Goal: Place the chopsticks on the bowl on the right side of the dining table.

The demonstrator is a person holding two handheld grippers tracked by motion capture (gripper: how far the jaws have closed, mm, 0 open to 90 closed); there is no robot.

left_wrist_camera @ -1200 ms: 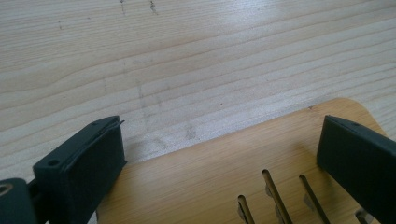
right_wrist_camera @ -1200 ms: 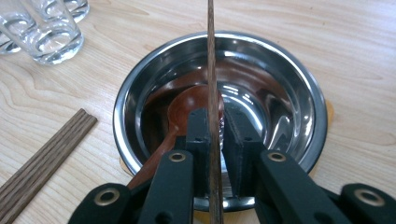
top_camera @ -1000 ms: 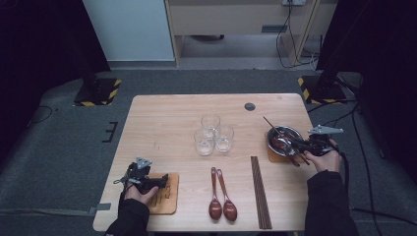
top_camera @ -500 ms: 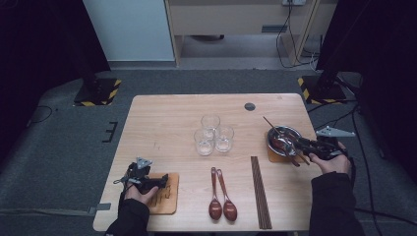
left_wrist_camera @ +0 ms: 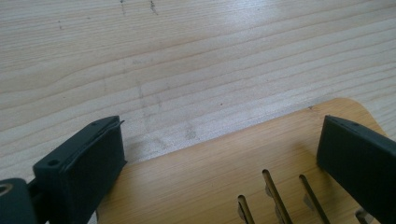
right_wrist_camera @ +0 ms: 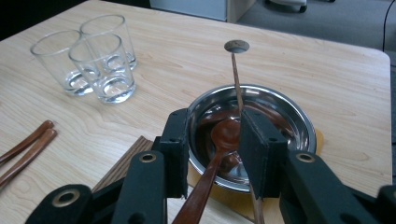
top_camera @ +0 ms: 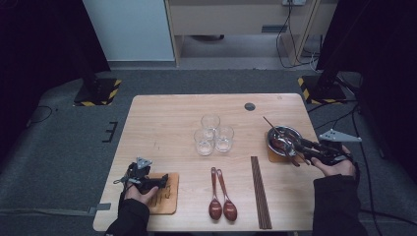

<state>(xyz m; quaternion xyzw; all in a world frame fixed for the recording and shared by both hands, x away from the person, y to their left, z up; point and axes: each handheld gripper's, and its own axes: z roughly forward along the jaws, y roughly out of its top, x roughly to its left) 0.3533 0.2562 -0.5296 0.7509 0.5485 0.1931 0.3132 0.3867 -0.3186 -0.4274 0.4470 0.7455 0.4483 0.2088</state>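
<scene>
Steel gleams at the right side of the counter (top_camera: 162, 118) in the high view: a round bowl (top_camera: 282, 135) sits on a wooden coaster (top_camera: 273, 155), with a brown spoon (top_camera: 284, 146) lying in it and a thin chopstick (top_camera: 268, 122) leaning out over its far rim. The right tool (top_camera: 301, 147) reaches toward the bowl from the counter's right edge. Three glasses (top_camera: 212, 133) stand clustered mid-counter; two more spoons (top_camera: 220, 196) and a bundle of chopsticks (top_camera: 260, 191) lie near the front edge. The left tool (top_camera: 160, 180) rests over a wooden rack (top_camera: 167, 199) at the front left corner. In the left gripper view its jaws stand wide apart, open over the slotted rack (left_wrist_camera: 224, 177), gripping nothing. In the right gripper view the jaws, which have just been opening, stand on either side of the spoon's handle (right_wrist_camera: 205, 182) with a gap at each pad, so the spoon lies loose, its head resting inside the bowl (right_wrist_camera: 280, 112), the chopstick (right_wrist_camera: 236, 79) just beside it.
</scene>
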